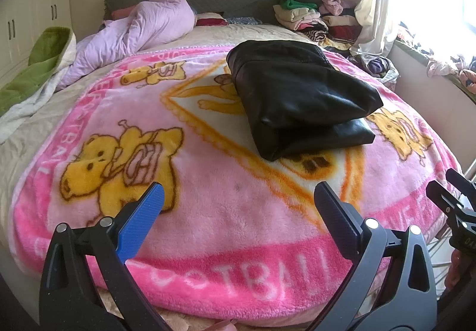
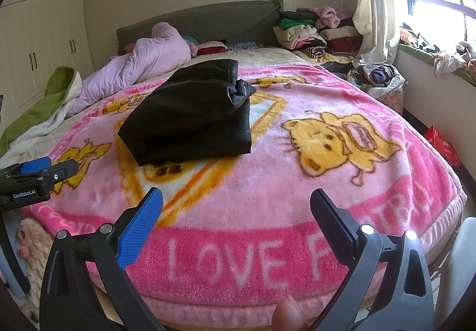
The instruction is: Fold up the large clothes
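Hovering level over pink blanket (image 1: 238, 212): left tool (image 1: 238, 206), right tool (image 2: 236, 209), fingers apart, empty; folded black garment (image 1: 300, 96) beyond.

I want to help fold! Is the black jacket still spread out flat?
No, the black jacket already lies folded into a compact bundle on the pink blanket, and neither gripper touches it.

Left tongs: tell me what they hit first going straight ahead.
Likely the pink fleece blanket just ahead of the open left tongs; the folded black leather garment lies farther on. Depth is uncertain.
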`<state>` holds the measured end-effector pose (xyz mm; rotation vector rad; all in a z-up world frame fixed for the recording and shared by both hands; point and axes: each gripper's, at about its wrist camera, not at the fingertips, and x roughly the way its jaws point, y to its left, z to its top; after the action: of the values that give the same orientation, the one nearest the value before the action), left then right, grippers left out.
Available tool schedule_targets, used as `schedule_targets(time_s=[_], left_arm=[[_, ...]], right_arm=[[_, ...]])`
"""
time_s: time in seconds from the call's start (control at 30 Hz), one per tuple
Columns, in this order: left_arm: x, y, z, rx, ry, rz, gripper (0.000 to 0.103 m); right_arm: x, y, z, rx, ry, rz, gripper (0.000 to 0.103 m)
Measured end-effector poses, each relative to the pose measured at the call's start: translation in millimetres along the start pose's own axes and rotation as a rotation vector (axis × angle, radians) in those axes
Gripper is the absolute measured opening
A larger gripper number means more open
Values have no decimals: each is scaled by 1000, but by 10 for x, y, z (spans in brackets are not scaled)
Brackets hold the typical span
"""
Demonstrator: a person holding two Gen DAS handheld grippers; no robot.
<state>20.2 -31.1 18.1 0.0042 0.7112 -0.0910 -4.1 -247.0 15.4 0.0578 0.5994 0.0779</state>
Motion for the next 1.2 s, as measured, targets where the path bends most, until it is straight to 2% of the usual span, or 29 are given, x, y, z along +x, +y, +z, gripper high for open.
schedule_targets(time_s=[1.2], left_arm=[[-15, 6, -6, 2, -1, 3, 95]], right_arm=[[-9, -1, -18, 3, 4, 1, 99]])
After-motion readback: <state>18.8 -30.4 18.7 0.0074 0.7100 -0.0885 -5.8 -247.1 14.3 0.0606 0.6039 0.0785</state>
